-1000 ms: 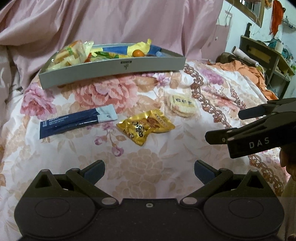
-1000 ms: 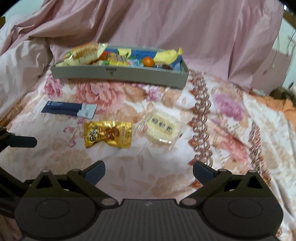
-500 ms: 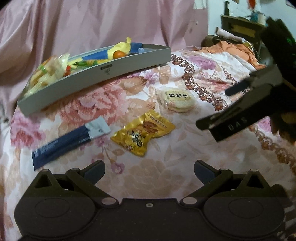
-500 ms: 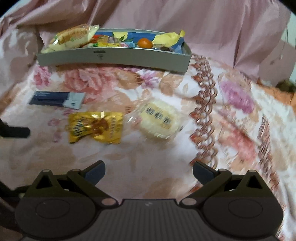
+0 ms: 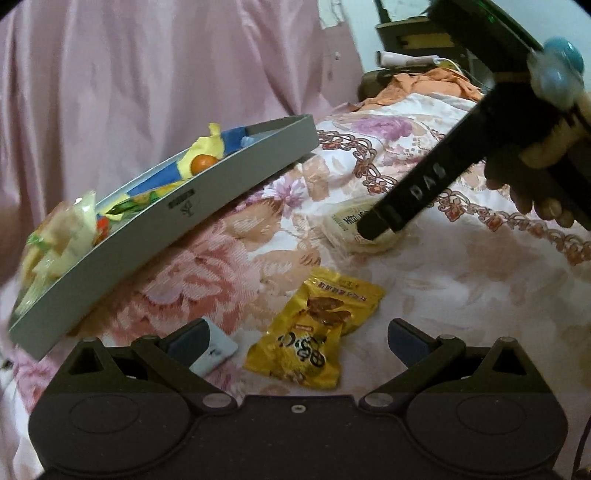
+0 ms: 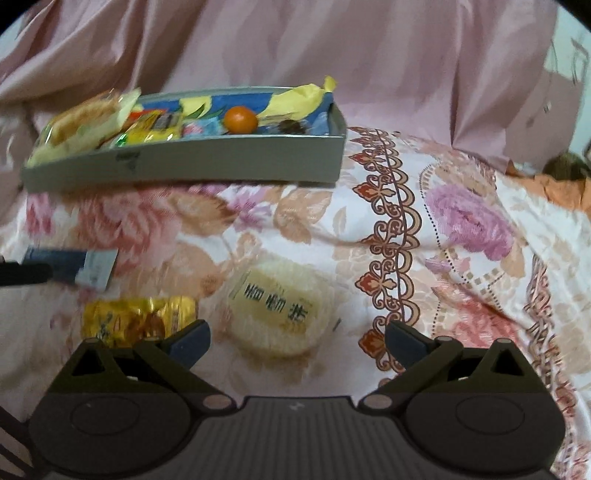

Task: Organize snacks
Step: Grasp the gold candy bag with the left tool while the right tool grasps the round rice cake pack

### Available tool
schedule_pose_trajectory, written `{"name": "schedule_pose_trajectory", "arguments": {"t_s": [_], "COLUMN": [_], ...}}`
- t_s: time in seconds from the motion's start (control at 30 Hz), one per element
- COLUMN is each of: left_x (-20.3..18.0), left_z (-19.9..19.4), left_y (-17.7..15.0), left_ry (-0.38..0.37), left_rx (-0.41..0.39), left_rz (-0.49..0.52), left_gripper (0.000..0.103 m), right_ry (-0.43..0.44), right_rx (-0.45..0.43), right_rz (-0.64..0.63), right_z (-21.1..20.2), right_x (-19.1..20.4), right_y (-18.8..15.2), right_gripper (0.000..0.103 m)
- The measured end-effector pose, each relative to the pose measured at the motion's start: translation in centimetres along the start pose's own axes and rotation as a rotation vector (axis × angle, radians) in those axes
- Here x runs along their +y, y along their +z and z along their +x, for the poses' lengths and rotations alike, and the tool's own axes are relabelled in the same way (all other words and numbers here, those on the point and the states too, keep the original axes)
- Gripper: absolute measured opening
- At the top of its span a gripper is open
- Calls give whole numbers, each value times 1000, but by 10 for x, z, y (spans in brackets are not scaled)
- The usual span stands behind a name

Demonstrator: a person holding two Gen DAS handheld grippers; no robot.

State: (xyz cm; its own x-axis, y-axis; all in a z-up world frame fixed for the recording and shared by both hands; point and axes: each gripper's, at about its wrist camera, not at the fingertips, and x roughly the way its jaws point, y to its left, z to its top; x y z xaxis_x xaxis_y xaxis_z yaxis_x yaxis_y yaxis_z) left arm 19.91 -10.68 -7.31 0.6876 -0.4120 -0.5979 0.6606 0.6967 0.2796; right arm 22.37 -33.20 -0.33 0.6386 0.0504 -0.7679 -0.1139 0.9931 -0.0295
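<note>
A grey tray (image 6: 184, 162) holding several snacks stands at the back of the floral bedspread; in the left wrist view the tray (image 5: 155, 236) appears tilted. A round pale pastry (image 6: 277, 306) lies just ahead of my open right gripper (image 6: 295, 339), between its fingers' line. In the left wrist view one right-gripper finger (image 5: 413, 192) reaches down over the pastry (image 5: 347, 221). A yellow snack packet (image 5: 314, 325) lies right in front of my open left gripper (image 5: 295, 338). The blue stick packet (image 6: 70, 267) lies left, its white end (image 5: 214, 349) by my left finger.
A pink sheet (image 6: 295, 48) hangs behind the tray. The bedspread (image 6: 461, 229) stretches bare to the right. An orange cloth (image 5: 436, 81) and a dark shelf (image 5: 406, 33) sit at the far right. A hand (image 5: 535, 184) holds the right gripper.
Both grippers have moved forward and lower toward the loose snacks. The right gripper has closed in on the pastry, the left on the yellow packet, its view tilting.
</note>
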Motion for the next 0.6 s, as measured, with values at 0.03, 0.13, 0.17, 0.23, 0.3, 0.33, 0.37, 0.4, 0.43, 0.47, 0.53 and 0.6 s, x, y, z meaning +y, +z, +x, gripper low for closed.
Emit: {"name": "schedule_pose_trajectory", "arguments": {"t_s": [0.03,0.13,0.17,0.23,0.3,0.33,0.37,0.4,0.43,0.47,0.53,0.6], "left_x": [3,11,14,17,19,19,19,18,17,16,15,16], "left_z": [4,15,19,24,31,33,35,37,39,40,44,46], "left_y": [0,1,1,2,2,2,2,2,1,1,1,1], "left_ry": [-8,-29,-37,-52,-66,-75,-85,-94,-105,-109,-112,-119], "left_rx": [-1,-2,-1,5,18,23,28,32,36,41,53,59], "left_rz": [0,-25,-33,-40,-36,-33,-30,-28,-25,-22,-31,-52], "left_gripper": [102,102,102,102,102,102,102,102,102,102,102,102], "right_ry": [9,35,40,46,50,54,56,57,58,58,57,57], "right_rx": [-2,-6,-5,-3,0,0,1,2,3,3,1,1], "right_rz": [18,65,77,89,94,94,91,86,80,71,59,52], "right_z": [2,9,11,15,20,22,24,25,27,29,31,34], "right_x": [-2,-7,-8,-7,-6,-5,-3,-1,0,3,6,9], "right_y": [1,4,5,5,6,6,7,7,7,8,8,10], "right_gripper": [103,103,103,103,103,103,103,103,103,103,103,103]}}
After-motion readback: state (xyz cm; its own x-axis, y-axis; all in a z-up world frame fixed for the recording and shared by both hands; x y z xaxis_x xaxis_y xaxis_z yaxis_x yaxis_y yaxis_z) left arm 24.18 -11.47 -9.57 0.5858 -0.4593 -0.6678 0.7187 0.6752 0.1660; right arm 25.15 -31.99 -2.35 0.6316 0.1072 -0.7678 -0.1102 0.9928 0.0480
